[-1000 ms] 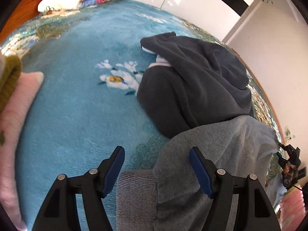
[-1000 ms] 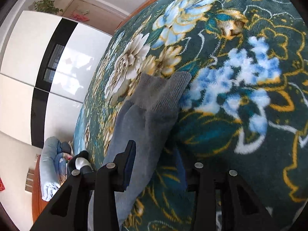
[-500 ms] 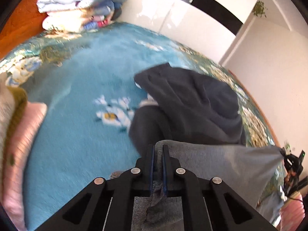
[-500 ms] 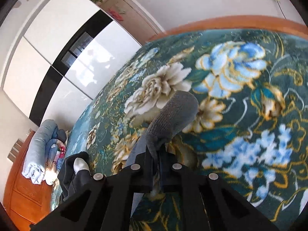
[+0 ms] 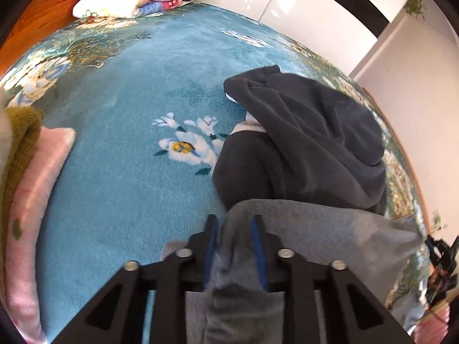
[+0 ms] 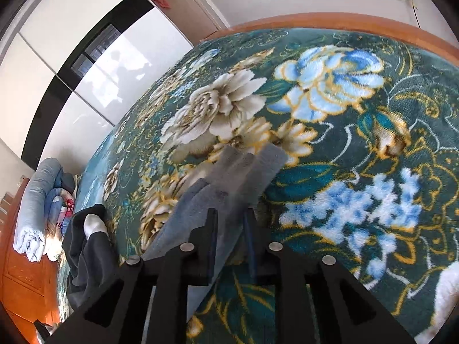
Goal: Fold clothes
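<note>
1. The left gripper (image 5: 233,223) has grey garment (image 5: 315,223) fabric bunched between its blue pads; the jaws are opening, and the pads look to touch the cloth.
2. The right gripper (image 6: 231,218) straddles the garment's ribbed cuff (image 6: 249,169), jaws opening, with cloth between them.
3. The grey garment lies at 6 o'clock on the floral blanket (image 5: 114,172).
4. A dark garment (image 5: 301,143) lies at 1 o'clock from the left gripper, touching the grey one.

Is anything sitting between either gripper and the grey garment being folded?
Nothing visible does. The grey garment already runs between the jaws of the left gripper, which are opening, and its ribbed cuff end runs between the jaws of the right gripper, also opening. The dark fleece garment lies just beyond, on the blue floral blanket.
</note>
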Available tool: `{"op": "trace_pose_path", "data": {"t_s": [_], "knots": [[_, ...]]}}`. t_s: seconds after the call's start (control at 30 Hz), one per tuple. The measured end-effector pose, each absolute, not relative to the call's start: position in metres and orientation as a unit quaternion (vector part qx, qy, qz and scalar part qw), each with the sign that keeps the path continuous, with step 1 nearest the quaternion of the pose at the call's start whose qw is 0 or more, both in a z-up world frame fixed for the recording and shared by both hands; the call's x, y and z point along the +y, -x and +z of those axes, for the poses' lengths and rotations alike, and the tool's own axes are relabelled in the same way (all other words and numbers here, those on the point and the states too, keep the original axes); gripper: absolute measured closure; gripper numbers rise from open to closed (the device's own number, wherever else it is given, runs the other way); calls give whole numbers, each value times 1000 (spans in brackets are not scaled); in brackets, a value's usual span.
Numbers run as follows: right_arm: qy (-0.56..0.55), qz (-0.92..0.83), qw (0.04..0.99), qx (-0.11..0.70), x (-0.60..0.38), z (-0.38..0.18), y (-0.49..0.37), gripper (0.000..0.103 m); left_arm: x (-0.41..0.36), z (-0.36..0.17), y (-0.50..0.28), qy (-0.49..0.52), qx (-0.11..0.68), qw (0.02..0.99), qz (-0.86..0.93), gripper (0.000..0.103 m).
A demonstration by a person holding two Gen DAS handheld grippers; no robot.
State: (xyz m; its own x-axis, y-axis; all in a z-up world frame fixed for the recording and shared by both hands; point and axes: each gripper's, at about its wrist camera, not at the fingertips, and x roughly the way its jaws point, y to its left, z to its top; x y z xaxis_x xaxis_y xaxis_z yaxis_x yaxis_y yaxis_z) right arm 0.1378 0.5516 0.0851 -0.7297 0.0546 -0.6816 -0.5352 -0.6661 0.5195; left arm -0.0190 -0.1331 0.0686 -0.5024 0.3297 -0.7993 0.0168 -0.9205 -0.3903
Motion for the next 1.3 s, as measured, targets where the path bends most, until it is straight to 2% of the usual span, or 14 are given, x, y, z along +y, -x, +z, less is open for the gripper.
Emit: {"op": "trace_pose_path", "data": {"t_s": [0.03, 0.1, 0.2, 0.27, 0.53, 0.87, 1.1, 1.3], "knots": [[320, 857, 168, 368, 546, 94, -144, 76, -138, 76, 11, 486, -186, 95, 848, 51], [316, 863, 160, 359, 534, 111, -164, 73, -149, 93, -12, 475, -191, 97, 853, 49], [315, 870, 146, 349, 513, 128, -200, 70, -170, 110, -65, 458, -202, 106, 859, 41], [317, 871, 138, 350, 501, 130, -224, 60, -183, 110, -99, 457, -212, 114, 856, 40], [326, 852, 123, 391, 471, 108, -299, 60, -225, 55, -194, 511, -268, 94, 811, 37], [321, 801, 156, 480, 479, 55, -383, 60, -214, 9, -199, 554, -367, 137, 735, 38], [275, 776, 167, 543, 485, 29, -418, 60, -212, 7, -202, 547, -373, 137, 736, 38], [255, 766, 172, 564, 488, 16, -434, 60, -203, 8, -198, 545, -368, 131, 742, 39]]}}
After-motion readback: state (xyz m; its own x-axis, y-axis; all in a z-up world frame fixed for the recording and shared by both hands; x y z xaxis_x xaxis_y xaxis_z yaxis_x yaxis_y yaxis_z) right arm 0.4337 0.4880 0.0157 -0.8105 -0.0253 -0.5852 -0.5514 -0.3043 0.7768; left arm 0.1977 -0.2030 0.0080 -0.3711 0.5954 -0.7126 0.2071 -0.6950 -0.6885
